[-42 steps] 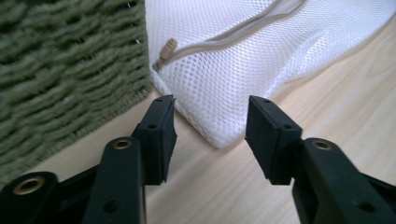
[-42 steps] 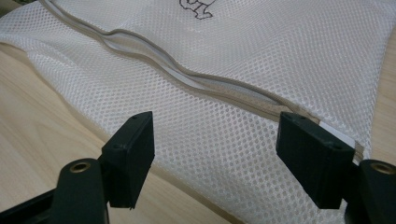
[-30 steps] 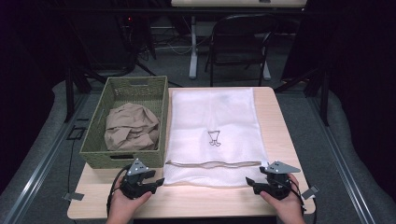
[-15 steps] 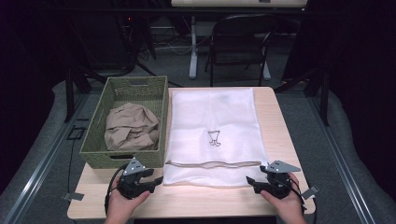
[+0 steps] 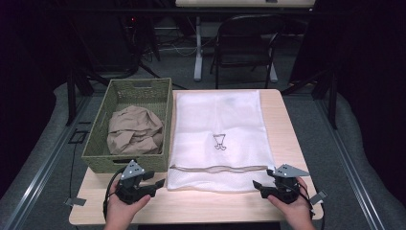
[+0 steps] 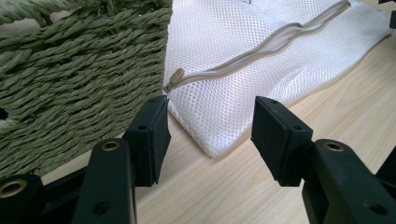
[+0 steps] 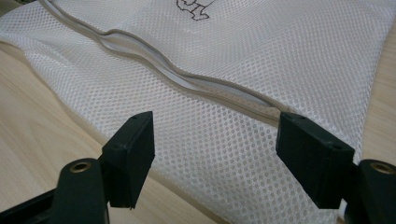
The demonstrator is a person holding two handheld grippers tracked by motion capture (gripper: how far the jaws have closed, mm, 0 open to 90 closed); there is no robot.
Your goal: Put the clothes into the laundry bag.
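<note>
A white mesh laundry bag lies flat on the wooden table, its beige zipper running along the near end. The zipper pull sits at the bag's left corner. A green woven basket stands left of the bag and holds a crumpled tan cloth. My left gripper is open just short of the bag's near left corner. My right gripper is open at the bag's near right corner, with mesh lying between and beyond its jaws.
A bare strip of table runs along the near edge in front of both hands. A black chair and a desk leg stand behind the table on grey floor. Dark space surrounds both sides.
The left gripper has edged slightly right toward the bag's corner. The right gripper has barely moved. Bag, basket and cloth lie as before.
</note>
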